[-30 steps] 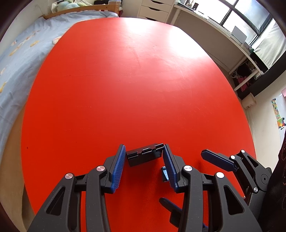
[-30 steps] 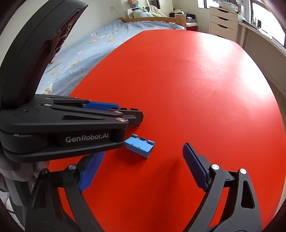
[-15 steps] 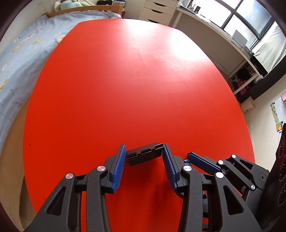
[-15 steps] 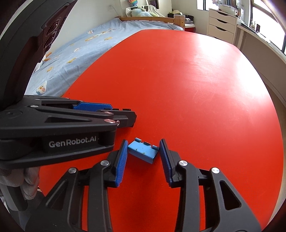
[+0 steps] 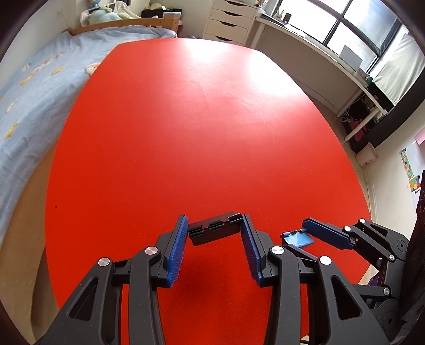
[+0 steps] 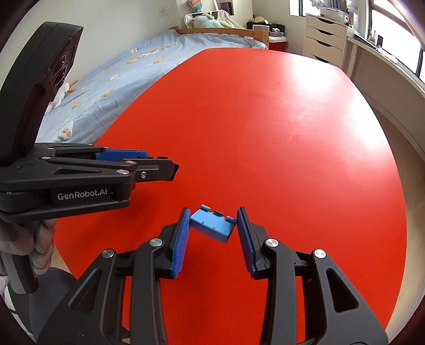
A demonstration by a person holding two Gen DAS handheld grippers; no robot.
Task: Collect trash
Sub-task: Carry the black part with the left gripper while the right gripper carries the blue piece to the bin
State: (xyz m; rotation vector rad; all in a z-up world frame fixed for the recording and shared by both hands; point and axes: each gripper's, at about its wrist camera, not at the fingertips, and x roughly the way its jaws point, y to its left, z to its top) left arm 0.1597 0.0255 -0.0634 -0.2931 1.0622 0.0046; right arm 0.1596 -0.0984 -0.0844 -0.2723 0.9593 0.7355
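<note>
A small black plastic clip piece [image 5: 215, 232] is pinched between the blue pads of my left gripper [image 5: 213, 223], just above the red table [image 5: 199, 119]. A small blue plastic piece [image 6: 212, 225], notched on its far edge, sits clamped between the pads of my right gripper [image 6: 213, 215], also slightly off the tabletop. The two grippers are side by side near the table's front edge. The left gripper [image 6: 159, 164] with the black piece [image 6: 159, 172] shows at the left of the right wrist view. The right gripper [image 5: 305, 238] and blue piece [image 5: 297, 240] show at the lower right of the left wrist view.
A bed with a light blue cover [image 5: 32, 87] runs along the table's left side. White drawers [image 5: 228, 21] and a long desk under windows [image 5: 318, 53] stand beyond and to the right. A gloved hand [image 6: 24, 238] holds the left gripper's handle.
My right gripper, wide open around the blue piece lying on the table, has shut on it and raised it a little. The left gripper kept its grip on the black piece and rose slightly.
</note>
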